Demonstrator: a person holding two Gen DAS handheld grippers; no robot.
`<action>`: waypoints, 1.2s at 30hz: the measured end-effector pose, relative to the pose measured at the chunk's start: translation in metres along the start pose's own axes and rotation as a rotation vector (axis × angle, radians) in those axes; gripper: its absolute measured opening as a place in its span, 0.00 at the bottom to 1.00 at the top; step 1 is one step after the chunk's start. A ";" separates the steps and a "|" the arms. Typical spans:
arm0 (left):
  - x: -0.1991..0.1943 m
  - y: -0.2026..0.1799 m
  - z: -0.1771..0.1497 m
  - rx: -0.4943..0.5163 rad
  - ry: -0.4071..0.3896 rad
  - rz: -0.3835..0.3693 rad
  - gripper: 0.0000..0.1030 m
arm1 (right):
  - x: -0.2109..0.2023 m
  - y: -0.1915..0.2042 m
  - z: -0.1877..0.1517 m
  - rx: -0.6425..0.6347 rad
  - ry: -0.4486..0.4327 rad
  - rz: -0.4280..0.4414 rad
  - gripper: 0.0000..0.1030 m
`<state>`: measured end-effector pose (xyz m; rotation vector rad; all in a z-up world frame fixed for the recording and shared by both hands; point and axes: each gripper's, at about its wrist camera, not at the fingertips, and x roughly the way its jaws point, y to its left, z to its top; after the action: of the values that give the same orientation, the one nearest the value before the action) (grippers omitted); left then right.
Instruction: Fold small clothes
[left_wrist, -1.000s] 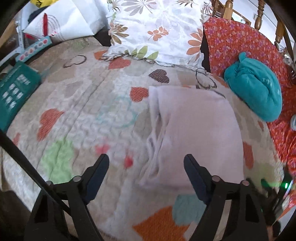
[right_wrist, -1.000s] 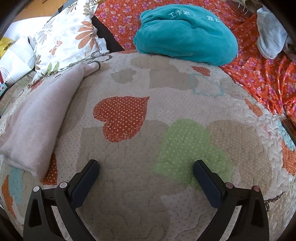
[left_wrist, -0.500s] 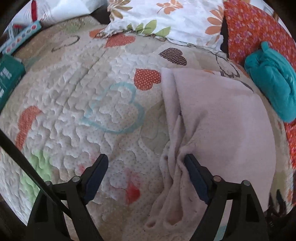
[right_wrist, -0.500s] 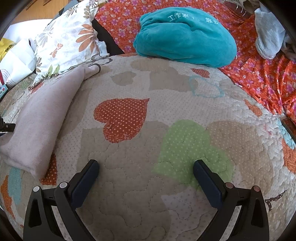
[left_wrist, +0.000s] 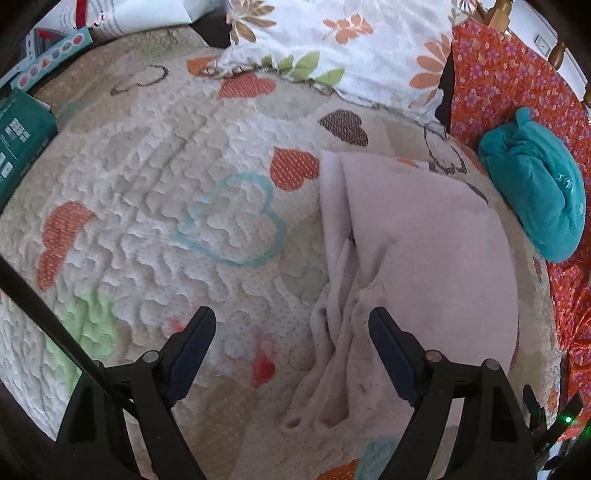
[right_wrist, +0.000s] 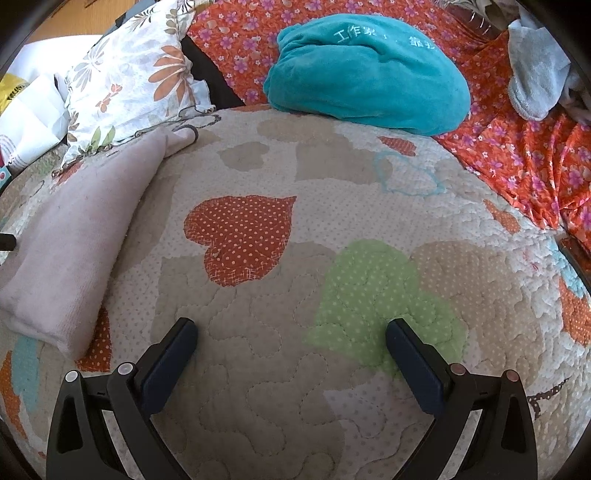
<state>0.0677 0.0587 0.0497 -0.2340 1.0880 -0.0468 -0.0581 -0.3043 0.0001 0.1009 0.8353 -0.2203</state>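
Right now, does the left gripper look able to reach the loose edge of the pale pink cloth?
Probably yes: the left gripper is open, the pale pink cloth has its loose edge between the fingers, nothing blocking.

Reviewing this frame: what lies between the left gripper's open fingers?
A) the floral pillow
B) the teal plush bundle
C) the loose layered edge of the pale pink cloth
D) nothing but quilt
C: in the left wrist view the left gripper stands open over the pale pink cloth, its loose layered edge between the fingers.
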 end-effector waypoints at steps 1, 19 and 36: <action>-0.003 0.002 0.000 0.002 -0.010 0.005 0.82 | 0.000 0.000 0.003 -0.008 0.023 -0.003 1.00; -0.022 0.017 0.011 -0.042 -0.057 -0.013 0.82 | 0.060 0.105 0.193 -0.100 0.164 0.195 0.29; -0.021 0.047 0.017 -0.102 -0.036 0.012 0.82 | 0.075 0.144 0.244 -0.088 0.185 0.240 0.27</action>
<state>0.0696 0.1106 0.0656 -0.3188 1.0566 0.0235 0.2008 -0.2189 0.1077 0.1398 1.0069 0.0525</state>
